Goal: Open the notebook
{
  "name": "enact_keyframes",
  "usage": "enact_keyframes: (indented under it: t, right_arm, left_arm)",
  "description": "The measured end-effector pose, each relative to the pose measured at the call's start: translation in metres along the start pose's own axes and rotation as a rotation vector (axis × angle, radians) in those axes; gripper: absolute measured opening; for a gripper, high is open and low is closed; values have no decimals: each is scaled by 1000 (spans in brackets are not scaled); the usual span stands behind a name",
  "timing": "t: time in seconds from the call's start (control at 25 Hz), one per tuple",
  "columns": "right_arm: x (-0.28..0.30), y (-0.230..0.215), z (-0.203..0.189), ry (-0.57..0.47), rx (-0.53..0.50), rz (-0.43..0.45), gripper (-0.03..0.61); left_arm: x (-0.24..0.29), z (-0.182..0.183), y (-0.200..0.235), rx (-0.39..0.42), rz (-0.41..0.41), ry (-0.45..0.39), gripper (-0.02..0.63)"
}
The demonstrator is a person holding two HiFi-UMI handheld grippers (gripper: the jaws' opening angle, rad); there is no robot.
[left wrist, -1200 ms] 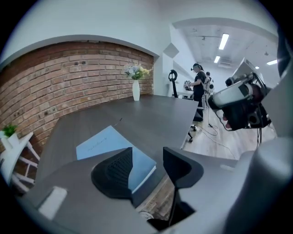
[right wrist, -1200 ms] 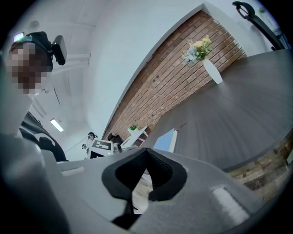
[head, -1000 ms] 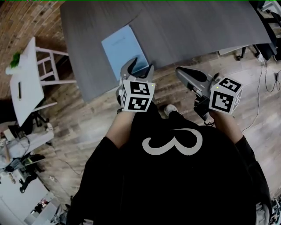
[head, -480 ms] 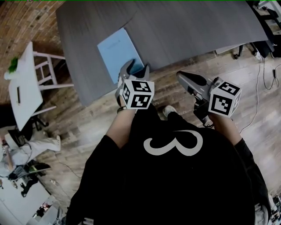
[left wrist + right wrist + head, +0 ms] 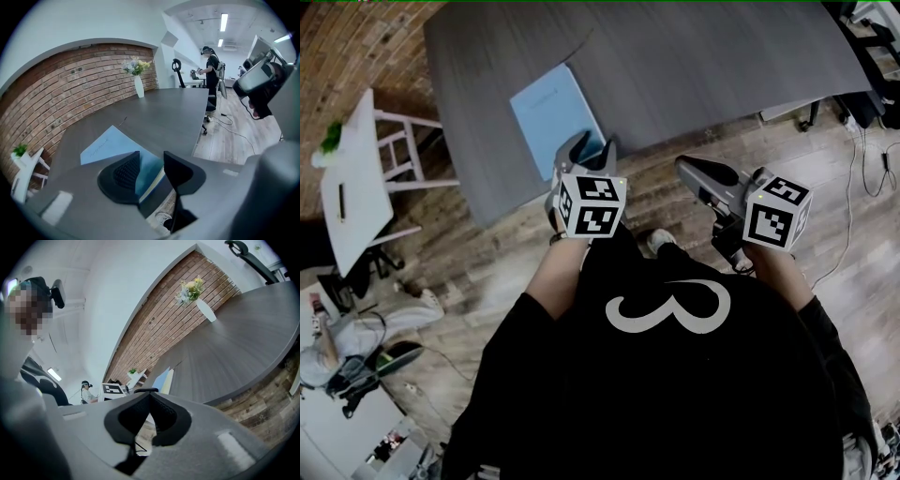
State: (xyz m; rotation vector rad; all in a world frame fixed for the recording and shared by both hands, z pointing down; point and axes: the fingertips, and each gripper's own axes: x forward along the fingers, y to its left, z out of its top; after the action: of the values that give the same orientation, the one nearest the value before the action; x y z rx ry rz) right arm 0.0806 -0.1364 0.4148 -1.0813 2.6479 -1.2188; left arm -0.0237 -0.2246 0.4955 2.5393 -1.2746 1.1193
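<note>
One light-blue notebook (image 5: 555,105) lies closed and flat on the dark grey table (image 5: 712,66), close to the table's near edge and toward its left end. The left gripper (image 5: 151,158) is at the near corner of the notebook. Its jaws have just been closing and stand now at a middle width. The corner of the cover, with the pale edge of the pages, shows in the gap between them, and I do not see the pads pressing on it. The right gripper (image 5: 150,397) hangs off the table, over the wooden floor (image 5: 675,192) and well apart from the notebook. Its jaws are brought together with nothing in them.

In my judgement the step in hand is to catch the cover at this corner, and the opening itself is not yet begun. The next move calls for pinching only the cover, not the whole block of pages, and then lifting it and turning it over on the spine. If the book slides on the smooth top, the right gripper may be needed to hold it down.

The table top is long, with a curved edge. A white vase of flowers (image 5: 138,84) stands at its far end, in front of a brick wall (image 5: 70,89). A small white side table (image 5: 356,178) with a green plant (image 5: 333,128) stands left of the big table. Another person (image 5: 212,70) stands far off in the room.
</note>
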Motion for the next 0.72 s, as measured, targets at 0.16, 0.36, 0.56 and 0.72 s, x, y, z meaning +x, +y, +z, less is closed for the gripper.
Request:
enact_keyframes:
  t: [0.16,0.36,0.56,0.72]
  right_arm:
    - [0,2,3,-2,-9,11,0]
    - [1,9,12,-5,-31,37,0]
    - [10,21,24,-12,-58,77,0]
    - [18,33,30,-16,-79,109,0]
  left_arm:
    - [-7,6,3,-6,13,-15,162]
    - [-24,16,8,-21,41,-44,146]
    - [-42,23,23,-55,69,-77,130]
    - [-57,25,35,-109,72,-111,121]
